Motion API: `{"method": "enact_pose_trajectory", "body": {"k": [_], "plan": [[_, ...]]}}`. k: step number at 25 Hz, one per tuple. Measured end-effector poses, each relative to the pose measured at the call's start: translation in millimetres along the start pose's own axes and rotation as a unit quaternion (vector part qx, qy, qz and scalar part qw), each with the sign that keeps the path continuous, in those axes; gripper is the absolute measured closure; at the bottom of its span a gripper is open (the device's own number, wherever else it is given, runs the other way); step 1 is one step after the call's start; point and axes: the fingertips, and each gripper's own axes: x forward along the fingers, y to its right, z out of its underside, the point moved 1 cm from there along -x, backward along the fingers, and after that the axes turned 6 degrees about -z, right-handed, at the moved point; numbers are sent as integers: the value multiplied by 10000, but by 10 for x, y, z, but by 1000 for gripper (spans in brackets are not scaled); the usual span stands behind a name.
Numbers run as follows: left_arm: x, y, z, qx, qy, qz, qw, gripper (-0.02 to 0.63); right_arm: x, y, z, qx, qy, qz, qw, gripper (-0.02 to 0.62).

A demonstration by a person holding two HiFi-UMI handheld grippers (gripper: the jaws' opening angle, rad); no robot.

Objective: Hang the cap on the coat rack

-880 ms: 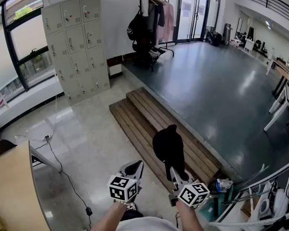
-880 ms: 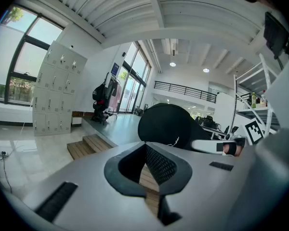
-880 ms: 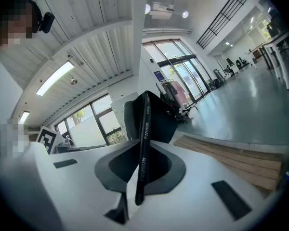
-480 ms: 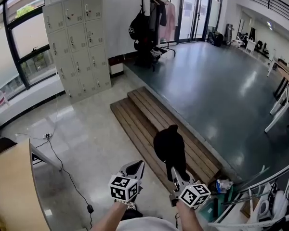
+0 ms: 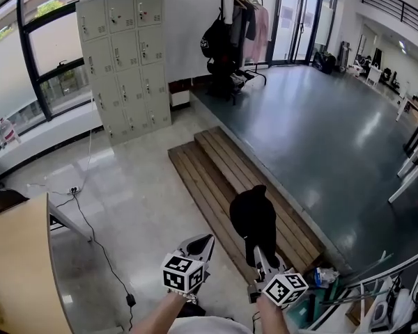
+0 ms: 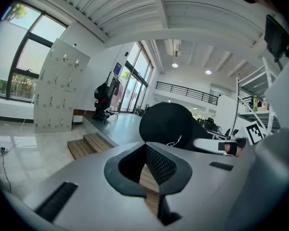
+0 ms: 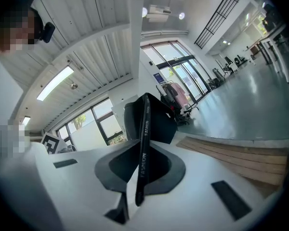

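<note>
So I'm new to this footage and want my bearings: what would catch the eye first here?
A black cap juts from the right gripper, low in the centre, its strap pinched between the jaws. Far off at the top, a coat rack loaded with clothes stands on the dark raised floor, with grey lockers to its left and wooden steps nearer.

The cap (image 5: 253, 218) sits between the jaws of the right gripper (image 5: 259, 255), just right of the left gripper (image 5: 201, 242). Wooden steps (image 5: 223, 179) lie ahead, along the edge of a raised floor (image 5: 320, 131) on the right. Lockers (image 5: 129, 58) stand far left. The coat rack (image 5: 233, 37) is to their right, on the raised floor. A table (image 5: 17, 270) is near left.
</note>
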Motion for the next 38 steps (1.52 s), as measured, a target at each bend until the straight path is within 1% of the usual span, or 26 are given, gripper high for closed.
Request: {"method": "enact_pose_trajectory", "body": {"k": [3,6,10,16,24,29,33,38], "plan": [[34,-92,2,-19,8,9,10000,603,86,12,5,16,24,8,10000,578],[92,-189,19,73,-20,2,10000,603,178,30,26,7,37,9,10000,577],[176,-355,-75,169,-9,-26,9999,603,362,-3,7,-31,65,17,10000,577],[266,-715,-236,271,-6,34,9996,603,718,-74,29,-65,134,92,9998,578],[327,-1237,-332,215,-149,90,9996,603,1171,-159,112,68,196,260,9994,577],[462,-1523,-378,83,-177,31,9998,603,1464,-96,135,217,139,314,9992,578],[723,-1744,-395,-13,-233,-46,9997,603,1749,49,127,208,120,293,9993,577],[1176,-2105,-663,103,-156,-182,9997,603,2301,347,12,244,230,198,9992,577]]}}
